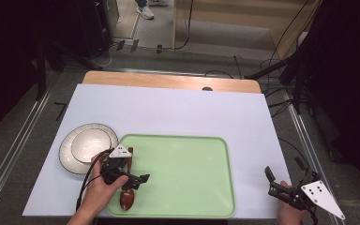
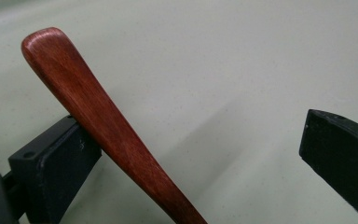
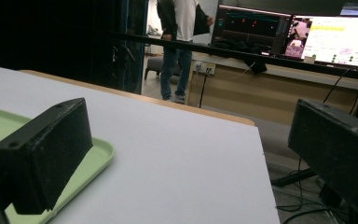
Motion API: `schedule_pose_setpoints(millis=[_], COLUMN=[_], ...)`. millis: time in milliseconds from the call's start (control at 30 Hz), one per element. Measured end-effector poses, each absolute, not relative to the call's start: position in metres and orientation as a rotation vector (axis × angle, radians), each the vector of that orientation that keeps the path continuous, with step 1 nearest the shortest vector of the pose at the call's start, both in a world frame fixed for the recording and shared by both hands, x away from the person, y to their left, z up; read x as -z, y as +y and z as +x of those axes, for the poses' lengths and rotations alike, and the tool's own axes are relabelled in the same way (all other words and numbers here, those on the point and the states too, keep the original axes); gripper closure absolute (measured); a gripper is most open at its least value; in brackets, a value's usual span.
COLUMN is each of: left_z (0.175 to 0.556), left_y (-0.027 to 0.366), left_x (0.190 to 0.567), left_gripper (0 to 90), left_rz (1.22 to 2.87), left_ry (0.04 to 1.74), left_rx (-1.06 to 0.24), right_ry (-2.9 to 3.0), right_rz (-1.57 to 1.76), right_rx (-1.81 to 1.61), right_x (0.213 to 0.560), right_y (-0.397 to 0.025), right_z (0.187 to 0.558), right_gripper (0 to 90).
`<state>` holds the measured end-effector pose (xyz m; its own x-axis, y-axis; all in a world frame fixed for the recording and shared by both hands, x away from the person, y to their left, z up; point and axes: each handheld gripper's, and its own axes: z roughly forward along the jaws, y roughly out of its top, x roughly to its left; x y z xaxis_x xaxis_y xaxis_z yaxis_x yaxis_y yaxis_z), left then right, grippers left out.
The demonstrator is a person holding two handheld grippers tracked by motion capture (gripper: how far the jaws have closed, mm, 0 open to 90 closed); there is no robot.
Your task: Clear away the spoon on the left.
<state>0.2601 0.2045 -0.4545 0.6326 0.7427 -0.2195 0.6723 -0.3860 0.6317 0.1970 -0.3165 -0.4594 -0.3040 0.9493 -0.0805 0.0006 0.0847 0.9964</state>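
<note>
We see our left tool (image 1: 130, 174) spread wide over the pale green plastic tray (image 1: 192, 164), the reddish-brown wooden spoon (image 2: 107, 126) leaning on one jaw, ungripped. Our right tool (image 1: 286, 174) hangs wide open, holding nothing, above the white-covered surface (image 1: 178, 112)

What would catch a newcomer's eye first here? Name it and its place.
The pale green tray at the table's middle, with a dark wooden spoon lying at its near left corner. The left tongs stand open around the spoon's handle, and a white bowl on a plate sits just left of the tray.
</note>
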Motion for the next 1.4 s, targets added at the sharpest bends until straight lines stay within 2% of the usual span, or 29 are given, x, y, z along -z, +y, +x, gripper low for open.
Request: schedule_pose_setpoints(millis=[333, 700, 967, 1400], left_z=[0.256, 0.252, 0.241, 0.236], left_y=[0.196, 0.216, 0.231, 0.254], left_x=[0.456, 0.442, 0.428, 0.422], left_gripper=[0.0, 0.0, 0.0, 0.0], left_rz=[2.244, 2.034, 1.92, 1.853], left_ry=[1.065, 0.978, 0.884, 0.917], left_rx=[-0.203, -0.111, -0.124, -0.175], right_ry=[1.476, 1.476, 1.474, 1.473], right_rz=[0.987, 0.991, 0.991, 0.993], right_rx=[-1.361, -1.368, -1.363, -1.365], right_x=[0.459, 0.46, 0.459, 0.46], right_y=[-0.317, -0.317, -0.317, -0.317], right_z=[0.196, 0.196, 0.197, 0.197], right_gripper=[0.0, 0.0, 0.0, 0.0])
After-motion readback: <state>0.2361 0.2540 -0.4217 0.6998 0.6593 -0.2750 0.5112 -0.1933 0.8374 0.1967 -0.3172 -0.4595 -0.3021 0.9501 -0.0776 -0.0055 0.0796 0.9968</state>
